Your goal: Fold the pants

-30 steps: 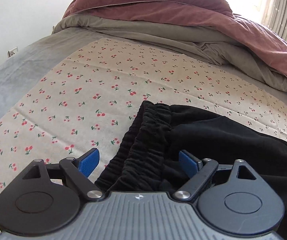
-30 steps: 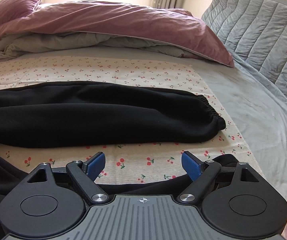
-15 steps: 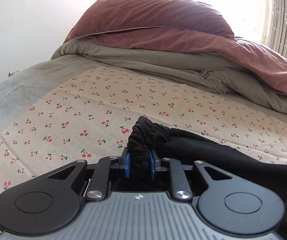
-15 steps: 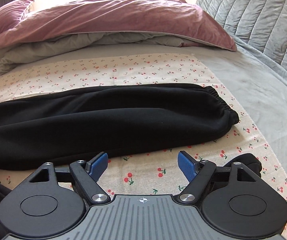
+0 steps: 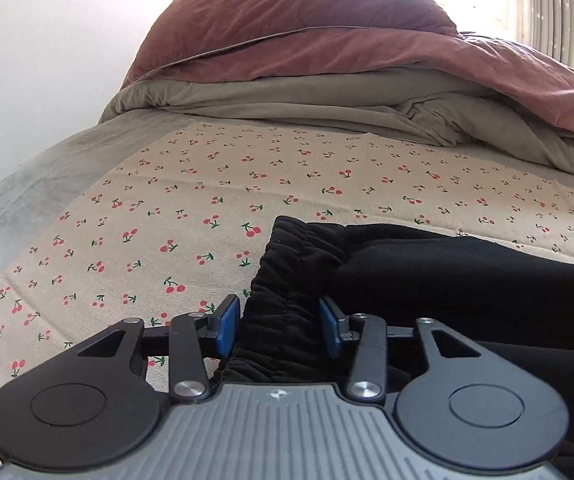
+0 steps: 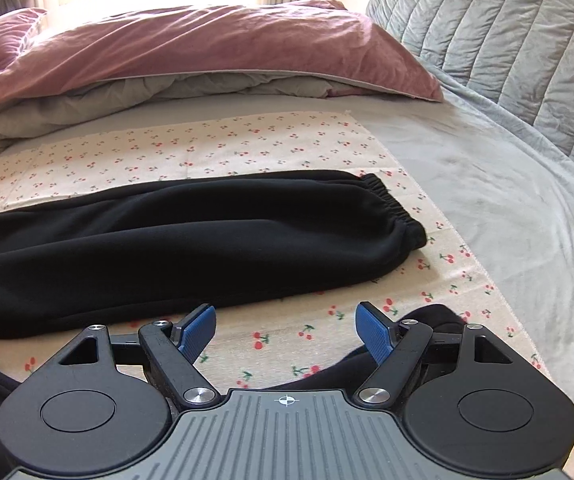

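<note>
Pants: black fleece jogger pants [image 6: 175, 236] on cherry-print cloth [image 5: 191, 200], one leg stretched toward 3 o'clock, cuff [image 6: 395, 208] near cloth edge.
Change: left gripper [image 5: 280, 326] was clamped on gathered elastic waistband [image 5: 287, 280] half a second ago; now opening, band between pads, released.
Meaning: probably a regrip; fold not begun.
Right gripper [image 6: 285, 330]: spread wide, empty, second leg end [image 6: 435, 316] at 3 o'clock.
Room: bare cloth toward 12; maroon duvet [image 5: 327, 32] beyond.

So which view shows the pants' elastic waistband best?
The left wrist view: the gathered waistband lies close, between the opening jaws of the left gripper. The right wrist view shows only the pant leg and its elastic cuff, with no waistband.
</note>
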`<state>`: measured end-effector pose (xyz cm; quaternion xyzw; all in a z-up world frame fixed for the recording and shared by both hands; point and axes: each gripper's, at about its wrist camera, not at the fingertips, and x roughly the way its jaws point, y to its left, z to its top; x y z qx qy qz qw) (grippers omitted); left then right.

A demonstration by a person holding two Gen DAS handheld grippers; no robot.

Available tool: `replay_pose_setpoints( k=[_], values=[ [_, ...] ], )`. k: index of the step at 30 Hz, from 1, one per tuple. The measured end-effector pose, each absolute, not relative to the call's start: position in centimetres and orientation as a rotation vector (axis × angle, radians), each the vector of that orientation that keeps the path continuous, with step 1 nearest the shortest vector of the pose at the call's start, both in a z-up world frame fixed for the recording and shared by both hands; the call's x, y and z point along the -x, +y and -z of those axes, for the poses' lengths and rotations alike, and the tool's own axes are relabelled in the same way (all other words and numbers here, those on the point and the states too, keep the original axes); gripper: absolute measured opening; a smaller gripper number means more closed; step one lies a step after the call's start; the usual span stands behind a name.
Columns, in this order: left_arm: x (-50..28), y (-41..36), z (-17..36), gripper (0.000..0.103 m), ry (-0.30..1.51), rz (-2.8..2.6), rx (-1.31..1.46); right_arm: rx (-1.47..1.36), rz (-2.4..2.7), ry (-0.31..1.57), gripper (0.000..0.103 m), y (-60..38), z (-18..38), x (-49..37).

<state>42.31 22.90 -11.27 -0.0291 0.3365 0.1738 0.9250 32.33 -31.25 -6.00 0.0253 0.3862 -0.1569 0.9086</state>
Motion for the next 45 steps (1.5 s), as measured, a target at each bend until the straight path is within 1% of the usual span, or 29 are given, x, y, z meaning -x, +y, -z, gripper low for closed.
replay_pose_setpoints(
  k=[2,3,4,5,8,10,11,13,14,18,19,21,22,23,24,25,26,27,28,29,31,32,33,34,35,36,37,42,45],
  values=[
    [-41.5,23.6,10.4,0.042,0.688,-0.348,0.13,-0.069,0.411,0.792,0.077,-34.3,6.0,-31.5],
    [-41.2,23.8,10.1,0.045,0.681,-0.351,0.156,-0.08,0.461,0.797,0.078,-36.0,6.2,-31.1],
    [-40.7,24.1,9.8,0.051,0.676,-0.363,0.177,-0.086,0.499,0.811,0.078,-37.6,6.5,-30.7],
    [-40.3,24.2,9.7,0.053,0.673,-0.368,0.178,-0.086,0.529,0.834,0.078,-39.0,7.0,-30.3],
    [-39.6,24.2,10.0,0.053,0.706,-0.35,0.144,-0.119,0.545,0.914,0.077,-42.3,9.0,-28.9],
    [-39.5,24.0,10.5,0.049,0.731,-0.312,0.104,-0.204,0.455,0.956,0.053,-43.5,10.1,-28.0],
    [-39.5,23.9,10.8,0.047,0.736,-0.303,0.082,-0.245,0.407,0.966,0.031,-43.8,10.3,-27.5],
    [-39.1,23.7,11.0,0.046,0.729,-0.304,0.052,-0.213,0.394,0.941,0.024,-43.1,9.5,-26.7],
    [-39.1,23.6,11.0,0.046,0.727,-0.311,0.045,-0.202,0.396,0.905,0.001,-42.8,8.5,-26.0],
    [-39.1,23.1,11.2,0.044,0.718,-0.323,0.005,-0.218,0.452,0.66,0.0,-42.0,2.5,-22.1],
    [-39.1,22.9,11.3,0.044,0.716,-0.329,-0.006,-0.241,0.462,0.656,0.0,-42.4,2.4,-21.8],
    [-39.1,22.5,11.3,0.044,0.711,-0.342,-0.022,-0.2,0.536,0.742,0.0,-43.2,4.2,-22.9],
    [-39.2,22.3,11.4,0.044,0.71,-0.347,-0.029,-0.182,0.54,0.793,0.004,-43.6,5.6,-23.8],
    [-39.2,22.2,11.3,0.044,0.71,-0.351,-0.032,-0.184,0.514,0.828,0.01,-43.9,6.8,-24.5],
    [-39.2,22.1,11.3,0.044,0.711,-0.353,-0.033,-0.191,0.468,0.861,0.013,-44.3,8.0,-25.3],
    [-39.1,22.1,11.3,0.044,0.71,-0.355,-0.029,-0.196,0.438,0.881,0.02,-44.5,8.7,-25.8],
    [-39.0,22.1,11.3,0.045,0.708,-0.356,-0.026,-0.197,0.437,0.887,0.045,-44.6,9.1,-26.2],
    [-39.0,22.2,11.4,0.046,0.707,-0.359,-0.025,-0.196,0.465,0.882,0.076,-44.7,9.3,-26.5],
    [-39.0,22.2,11.5,0.051,0.705,-0.366,-0.027,-0.189,0.492,0.874,0.084,-44.8,9.5,-26.8],
    [-38.9,22.3,11.5,0.055,0.703,-0.374,-0.028,-0.181,0.491,0.866,0.083,-44.8,9.6,-27.0],
    [-39.0,22.5,11.6,0.055,0.703,-0.374,-0.022,-0.204,0.464,0.846,0.082,-44.8,9.9,-27.6],
    [-39.1,22.5,11.6,0.054,0.702,-0.374,-0.021,-0.227,0.444,0.842,0.078,-44.8,10.2,-27.9],
    [-39.1,22.4,11.6,0.052,0.7,-0.371,-0.024,-0.242,0.425,0.852,0.056,-44.7,10.6,-28.2],
    [-39.1,22.3,11.6,0.039,0.696,-0.356,-0.028,-0.255,0.392,0.887,0.037,-44.4,11.3,-28.8],
    [-39.1,22.0,11.6,0.021,0.691,-0.337,-0.031,-0.248,0.392,0.891,0.032,-43.9,11.5,-29.1],
    [-39.1,21.5,11.5,0.016,0.679,-0.348,-0.057,-0.221,0.391,0.893,0.027,-43.4,11.3,-29.4],
    [-39.1,21.0,11.5,0.0,0.67,-0.378,-0.101,-0.21,0.399,0.884,0.026,-43.0,10.8,-29.5],
    [-38.7,22.0,11.4,0.0,0.629,-0.404,-0.09,-0.271,0.471,0.698,0.024,-42.8,5.0,-27.7],
    [-38.4,22.2,11.1,0.0,0.596,-0.407,-0.08,-0.293,0.515,0.665,0.024,-43.5,4.2,-27.4]
  ],
)
